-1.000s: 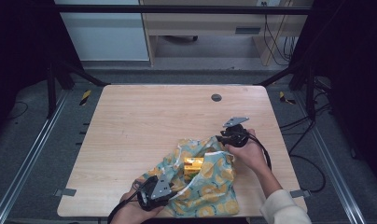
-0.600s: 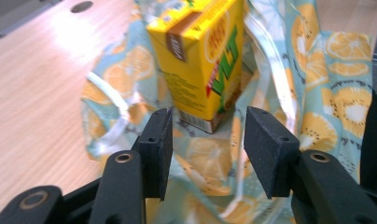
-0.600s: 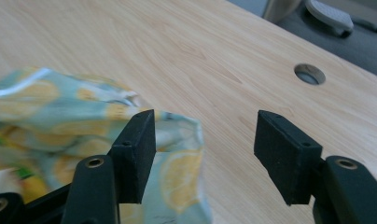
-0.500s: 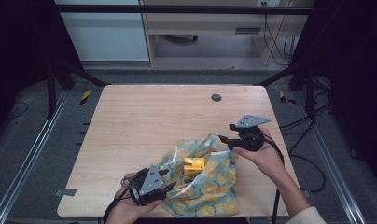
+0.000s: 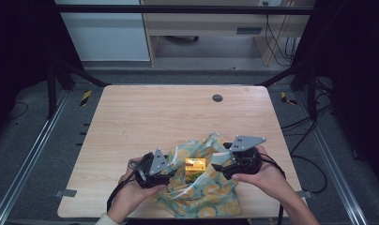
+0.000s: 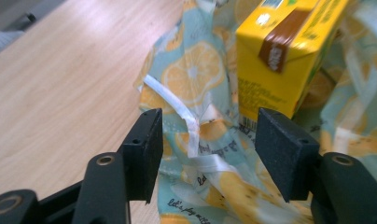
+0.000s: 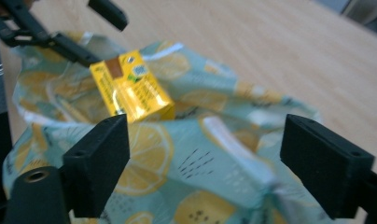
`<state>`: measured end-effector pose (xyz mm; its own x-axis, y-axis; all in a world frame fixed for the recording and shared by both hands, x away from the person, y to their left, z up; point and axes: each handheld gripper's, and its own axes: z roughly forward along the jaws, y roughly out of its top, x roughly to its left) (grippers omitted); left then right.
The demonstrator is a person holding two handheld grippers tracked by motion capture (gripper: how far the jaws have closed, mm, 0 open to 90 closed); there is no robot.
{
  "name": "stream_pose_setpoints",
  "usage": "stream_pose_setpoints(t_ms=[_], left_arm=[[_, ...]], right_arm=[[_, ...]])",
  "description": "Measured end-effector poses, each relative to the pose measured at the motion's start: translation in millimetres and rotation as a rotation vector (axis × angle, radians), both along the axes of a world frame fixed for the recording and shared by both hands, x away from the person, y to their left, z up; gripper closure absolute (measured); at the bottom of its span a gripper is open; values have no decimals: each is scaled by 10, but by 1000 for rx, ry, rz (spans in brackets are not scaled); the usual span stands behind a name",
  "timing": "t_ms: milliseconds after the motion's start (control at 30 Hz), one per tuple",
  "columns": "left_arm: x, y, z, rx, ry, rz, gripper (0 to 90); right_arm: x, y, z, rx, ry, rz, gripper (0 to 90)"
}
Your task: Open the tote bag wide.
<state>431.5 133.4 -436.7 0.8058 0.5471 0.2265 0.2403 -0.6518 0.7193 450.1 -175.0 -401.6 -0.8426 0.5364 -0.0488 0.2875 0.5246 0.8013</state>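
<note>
A teal cloth bag [image 5: 204,199] printed with lemons lies crumpled at the table's near edge. On its open folds rests a yellow drink carton [image 5: 195,165], tilted on its side. My left gripper [image 5: 172,174] stands open just left of the carton. In the left gripper view its jaws straddle a white strap [image 6: 177,105] of the bag [image 6: 196,70], with the carton [image 6: 284,60] just beyond. My right gripper [image 5: 216,167] is open at the carton's right. Its jaws [image 7: 205,158] hover over the bag's cloth [image 7: 200,154], and the carton [image 7: 133,88] lies farther off.
The wooden table [image 5: 145,122] is bare beyond the bag, apart from a dark round grommet [image 5: 217,98] near its far edge. Metal rails run along both sides on the floor. The bag overhangs the table's near edge between the person's hands.
The right gripper has come down and nearer, from above the bag's far corner to beside the carton. The left gripper has moved forward toward the carton. The bag's cloth has shifted.
</note>
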Motion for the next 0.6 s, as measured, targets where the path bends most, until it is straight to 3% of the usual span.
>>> stream_pose_setpoints(t_ms=[67, 100, 133, 200, 233, 267, 300, 333, 433, 600], left_arm=[[34, -4, -71, 5, 23, 3, 408], [59, 2, -149, 4, 51, 6, 422], [59, 2, -149, 4, 51, 6, 447], [71, 10, -195, 4, 66, 7, 486], [67, 11, -216, 4, 63, 12, 549], [67, 11, -216, 4, 63, 12, 581], [64, 10, -219, 6, 71, 7, 638], [59, 6, -220, 7, 75, -3, 638], [37, -11, -211, 37, 73, -11, 802], [17, -43, -246, 77, 72, -15, 871]], right_arm=[[-18, -4, -71, -20, 12, 16, 200], [-53, -23, -144, -33, 30, 35, 292], [-53, -23, -144, -33, 30, 35, 292], [-105, -51, -207, -43, 34, 65, 475], [-165, -76, -258, -52, 36, 86, 636], [-165, -76, -258, -52, 36, 86, 636], [-218, -102, -282, -48, 30, 99, 767], [-218, -102, -282, -48, 30, 99, 767], [-337, -218, -298, -36, 23, 109, 862], [-440, -365, -376, -45, 39, 102, 881]])
